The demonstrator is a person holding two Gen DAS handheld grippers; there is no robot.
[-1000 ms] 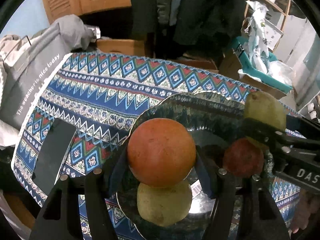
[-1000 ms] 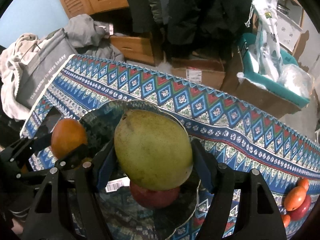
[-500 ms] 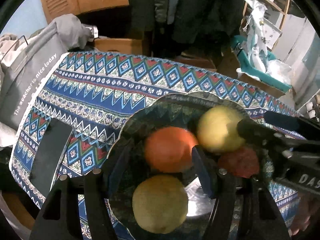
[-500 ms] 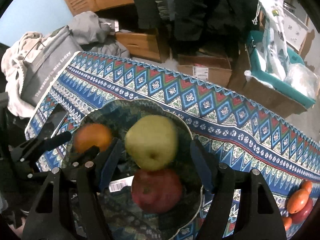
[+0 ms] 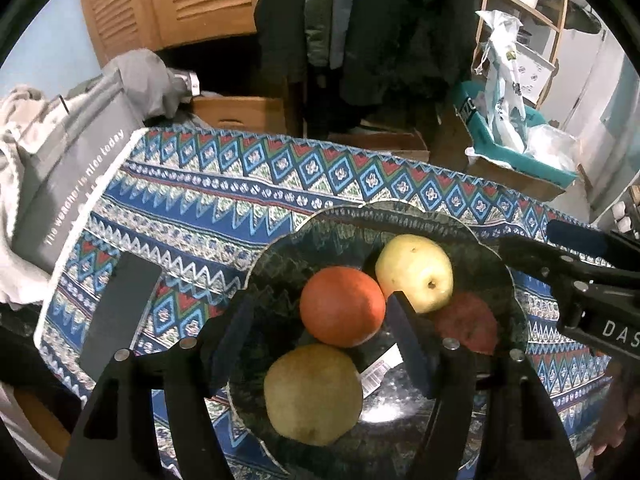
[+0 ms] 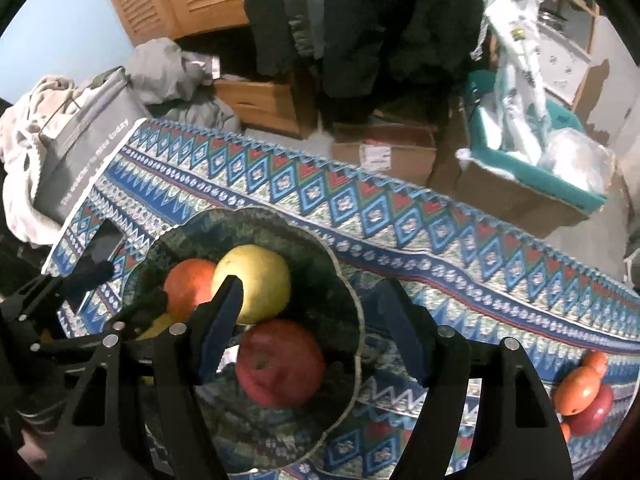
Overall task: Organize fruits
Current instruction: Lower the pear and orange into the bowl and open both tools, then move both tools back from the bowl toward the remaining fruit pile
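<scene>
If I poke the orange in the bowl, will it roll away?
Probably not far. The orange is round, so it would likely roll, but it sits low in the bowl, hemmed in by the yellow apple and the pear. Its skin looks firm, so a poke shouldn't hurt it.

**Matte black grippers, blue pads**

The left gripper (image 5: 316, 344) has flat matte black plastic linkage arms with triangular cutouts, silver round screws at the joints, and dark blue finger pads (image 5: 408, 344). The right gripper (image 6: 310, 332) is built the same; its side carries white letters "DAS".
</scene>
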